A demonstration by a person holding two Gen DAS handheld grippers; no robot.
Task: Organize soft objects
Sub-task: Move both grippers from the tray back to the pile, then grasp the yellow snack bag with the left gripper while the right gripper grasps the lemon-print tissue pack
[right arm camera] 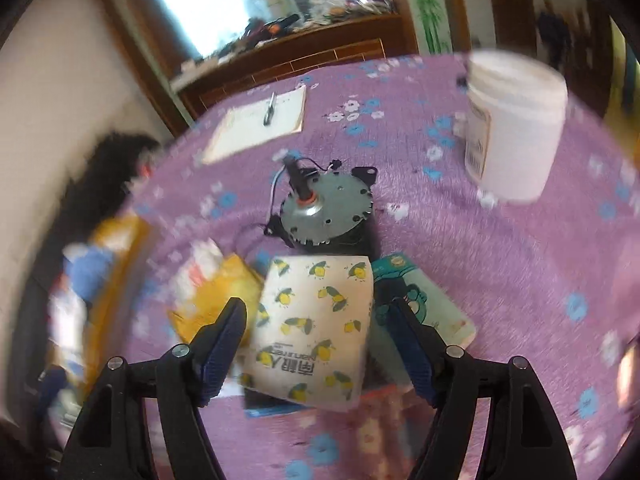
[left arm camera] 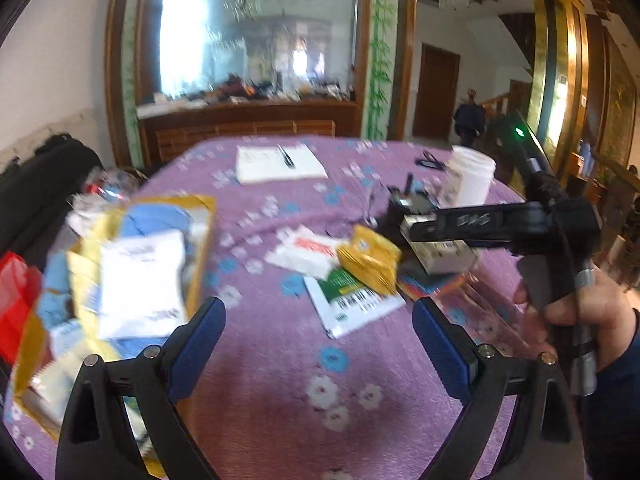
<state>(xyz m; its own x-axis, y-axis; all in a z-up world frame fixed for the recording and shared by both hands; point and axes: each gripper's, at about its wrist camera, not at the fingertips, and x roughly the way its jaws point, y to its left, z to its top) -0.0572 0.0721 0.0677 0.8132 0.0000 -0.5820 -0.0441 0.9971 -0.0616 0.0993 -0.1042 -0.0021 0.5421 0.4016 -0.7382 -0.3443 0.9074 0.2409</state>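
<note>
Progress appears partial. A yellow box (left arm camera: pixel 120 280) at the left edge of the purple tablecloth (left arm camera: pixel 280 380) already contains several soft packets, white and blue, so some sorting seems done. Remaining loose items lie mid-table: a white packet (left arm camera: pixel 304 254), a yellow pouch (left arm camera: pixel 370 260), a green-and-white packet (left arm camera: pixel 352 300) and a lemon-print tissue pack (right arm camera: pixel 310 328).

Right gripper (right arm camera: pixel 316 344): jaws spread wide on either side of the lemon-print tissue pack, with gaps visible on both sides, so the pack is not yet gripped. The pack rests on a cartoon-print pack (right arm camera: pixel 424 300), just in front of a small motor (right arm camera: pixel 324 212).

Left gripper (left arm camera: pixel 318 340): jaws released and wide apart, nothing between them, above bare cloth between the box and the loose packets.

Non-soft items stay apart: white jar (right arm camera: pixel 516 128), notepad with pen (left arm camera: pixel 280 162).

Limits: both views are motion-blurred. The box contents cannot be counted, and the box's near end is cut off behind the left finger. Labels are unreadable.
</note>
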